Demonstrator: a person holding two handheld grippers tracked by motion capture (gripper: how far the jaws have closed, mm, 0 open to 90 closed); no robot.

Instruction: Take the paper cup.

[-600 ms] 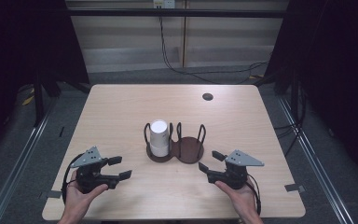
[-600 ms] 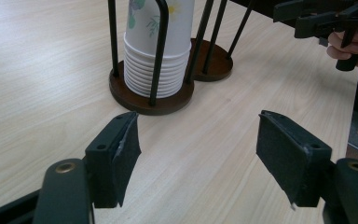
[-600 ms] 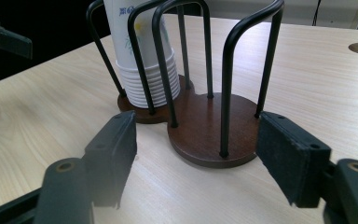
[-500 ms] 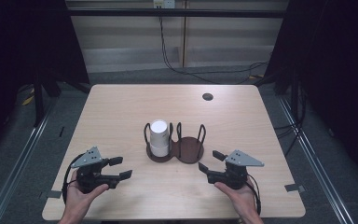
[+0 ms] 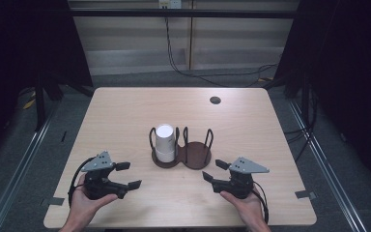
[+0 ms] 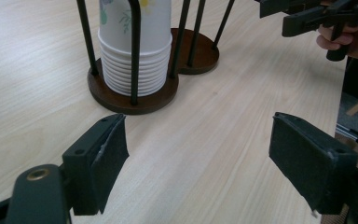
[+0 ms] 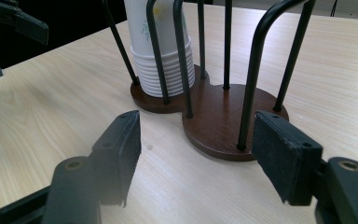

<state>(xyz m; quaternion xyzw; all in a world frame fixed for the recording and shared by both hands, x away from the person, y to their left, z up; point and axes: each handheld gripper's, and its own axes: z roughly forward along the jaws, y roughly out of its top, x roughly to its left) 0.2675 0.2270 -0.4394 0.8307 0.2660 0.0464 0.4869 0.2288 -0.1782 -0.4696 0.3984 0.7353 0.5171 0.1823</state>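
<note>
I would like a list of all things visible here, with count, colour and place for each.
Table: one, light wood, centre of the high view.
Holder: one, brown double base with black wire loops, mid-table.
Cups: one nested stack, white with a small print, in the holder's left ring; right ring empty.
Hole: one, dark, round, far right of table.
Cables: black, on the floor behind the table.
Left gripper: black, grey plate, open, near left of the holder.
Right gripper: black, grey plate, open, near right.
Hands: two, at the near edge.

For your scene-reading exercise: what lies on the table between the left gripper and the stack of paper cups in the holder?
Nothing: in the high view, bare wood separates the left gripper from the stack of paper cups; the left gripper view agrees.
</note>
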